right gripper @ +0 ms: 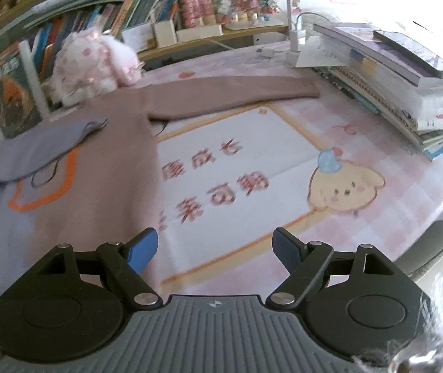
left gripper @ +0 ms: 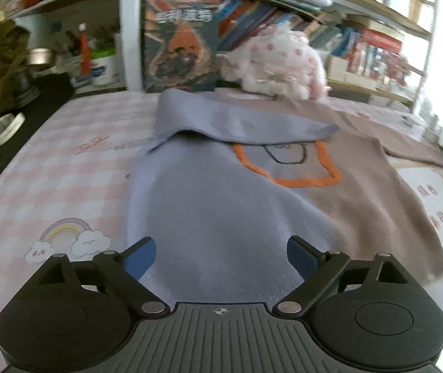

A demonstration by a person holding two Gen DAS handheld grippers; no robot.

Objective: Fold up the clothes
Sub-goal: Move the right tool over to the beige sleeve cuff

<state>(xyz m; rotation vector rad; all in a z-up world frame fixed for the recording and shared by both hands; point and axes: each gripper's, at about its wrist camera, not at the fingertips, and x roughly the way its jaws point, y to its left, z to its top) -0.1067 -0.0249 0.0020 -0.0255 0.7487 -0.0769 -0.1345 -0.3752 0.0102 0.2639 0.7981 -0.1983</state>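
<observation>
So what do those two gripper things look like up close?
They look like twins. The left gripper and the right gripper each have two short fingers with blue pads, joined by black bars with shiny silver pins to two round black discs. In the middle sits a grey ribbed body with a tiny round crosshair mark. No cables, hands or sleeves show.

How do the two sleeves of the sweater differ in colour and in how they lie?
The blue-grey sleeve is folded across the chest of the sweater, over the top of the orange outline; the brown sleeve lies stretched out straight on the tablecloth, not folded. The blue-grey sleeve rests on the garment itself; the brown sleeve points toward the stack of books. Both lie flat, and no gripper holds either.
</observation>
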